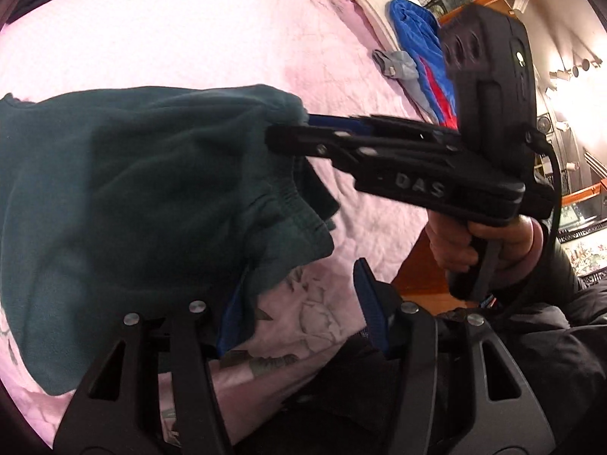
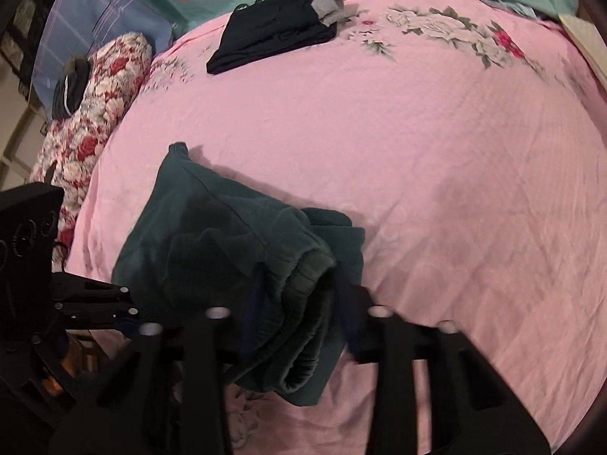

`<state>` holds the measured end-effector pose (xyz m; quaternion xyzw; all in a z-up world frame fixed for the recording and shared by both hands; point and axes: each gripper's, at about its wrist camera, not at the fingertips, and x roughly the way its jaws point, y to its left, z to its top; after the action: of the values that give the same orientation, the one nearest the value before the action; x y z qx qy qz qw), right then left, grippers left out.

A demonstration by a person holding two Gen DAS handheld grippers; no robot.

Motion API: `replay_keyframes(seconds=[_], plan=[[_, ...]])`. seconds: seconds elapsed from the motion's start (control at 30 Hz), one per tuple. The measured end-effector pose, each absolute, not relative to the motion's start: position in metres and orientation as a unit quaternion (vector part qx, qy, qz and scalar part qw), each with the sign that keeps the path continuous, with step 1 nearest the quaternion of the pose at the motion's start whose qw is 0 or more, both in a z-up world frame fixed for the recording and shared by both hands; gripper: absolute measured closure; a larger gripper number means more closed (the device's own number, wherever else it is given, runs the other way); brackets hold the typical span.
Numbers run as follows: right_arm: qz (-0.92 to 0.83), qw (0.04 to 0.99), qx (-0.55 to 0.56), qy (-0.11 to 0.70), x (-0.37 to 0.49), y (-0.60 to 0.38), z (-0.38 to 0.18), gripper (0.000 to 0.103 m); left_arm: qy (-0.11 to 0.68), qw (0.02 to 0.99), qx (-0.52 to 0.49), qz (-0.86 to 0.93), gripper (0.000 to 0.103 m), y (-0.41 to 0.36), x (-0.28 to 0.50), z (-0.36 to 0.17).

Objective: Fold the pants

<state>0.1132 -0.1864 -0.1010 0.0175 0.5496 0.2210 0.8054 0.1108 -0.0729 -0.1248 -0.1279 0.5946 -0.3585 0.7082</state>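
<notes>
Green pants (image 2: 242,250), pink floral bedsheet (image 2: 436,159), folded clothes (image 2: 273,34)

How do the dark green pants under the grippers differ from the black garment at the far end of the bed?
The dark green pants are teal-green fleece; the black garment is black with a grey cuff showing. The green pants lie bunched and thick with the right gripper closed on their waistband; the black garment lies flat, with nothing touching it. The green pants sit at the near edge, the black garment far back. Both rest on the pink bedspread.
</notes>
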Motion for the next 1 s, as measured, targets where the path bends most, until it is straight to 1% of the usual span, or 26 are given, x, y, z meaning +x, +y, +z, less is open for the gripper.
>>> replay_keyframes(seconds=[0.03, 0.07, 0.2, 0.27, 0.33, 0.37, 0.4, 0.47, 0.53, 0.6, 0.67, 0.77, 0.9, 0.93, 1.0], plan=[[0.226, 0.808, 0.009, 0.544, 0.113, -0.186, -0.095, 0.085, 0.591, 0.708, -0.131, -0.365, 0.049, -0.076, 0.110, -0.122], [0.233, 0.811, 0.006, 0.537, 0.113, -0.186, -0.089, 0.089, 0.588, 0.707, -0.134, -0.370, 0.049, -0.075, 0.109, -0.120], [0.242, 0.825, 0.017, 0.511, 0.110, -0.193, -0.065, 0.089, 0.577, 0.703, -0.133, -0.395, 0.049, -0.088, 0.107, -0.113], [0.224, 0.827, 0.010, 0.515, 0.113, -0.197, -0.072, 0.089, 0.585, 0.694, -0.132, -0.398, 0.049, -0.096, 0.108, -0.120], [0.201, 0.816, 0.007, 0.542, 0.122, -0.203, -0.096, 0.084, 0.595, 0.691, -0.132, -0.388, 0.049, -0.097, 0.110, -0.124], [0.196, 0.810, 0.016, 0.553, 0.125, -0.207, -0.105, 0.080, 0.590, 0.697, -0.132, -0.385, 0.049, -0.094, 0.110, -0.121], [0.197, 0.806, 0.044, 0.557, 0.126, -0.216, -0.107, 0.079, 0.581, 0.706, -0.132, -0.381, 0.049, -0.089, 0.110, -0.115], [0.209, 0.802, 0.103, 0.550, 0.125, -0.229, -0.097, 0.077, 0.558, 0.730, -0.143, -0.368, 0.043, -0.066, 0.110, -0.099], [0.206, 0.813, 0.142, 0.526, 0.120, -0.243, -0.080, 0.076, 0.544, 0.749, -0.156, -0.345, 0.036, -0.042, 0.112, -0.091], [0.217, 0.816, 0.169, 0.508, 0.115, -0.249, -0.067, 0.076, 0.539, 0.762, -0.174, -0.314, 0.036, -0.015, 0.117, -0.089], [0.265, 0.802, 0.196, 0.498, 0.111, -0.242, -0.061, 0.076, 0.540, 0.767, -0.194, -0.288, 0.036, 0.003, 0.120, -0.092], [0.318, 0.782, 0.170, 0.509, 0.106, -0.216, -0.065, 0.076, 0.547, 0.773, -0.195, -0.254, 0.036, 0.020, 0.124, -0.100], [0.317, 0.753, 0.115, 0.565, 0.099, -0.191, -0.104, 0.076, 0.565, 0.773, -0.192, -0.215, 0.036, 0.022, 0.129, -0.124], [0.289, 0.753, 0.083, 0.585, 0.098, -0.190, -0.120, 0.078, 0.578, 0.768, -0.183, -0.205, 0.036, 0.020, 0.130, -0.134], [0.290, 0.760, 0.086, 0.575, 0.093, -0.198, -0.130, 0.083, 0.582, 0.769, -0.166, -0.206, 0.036, 0.029, 0.123, -0.149]])
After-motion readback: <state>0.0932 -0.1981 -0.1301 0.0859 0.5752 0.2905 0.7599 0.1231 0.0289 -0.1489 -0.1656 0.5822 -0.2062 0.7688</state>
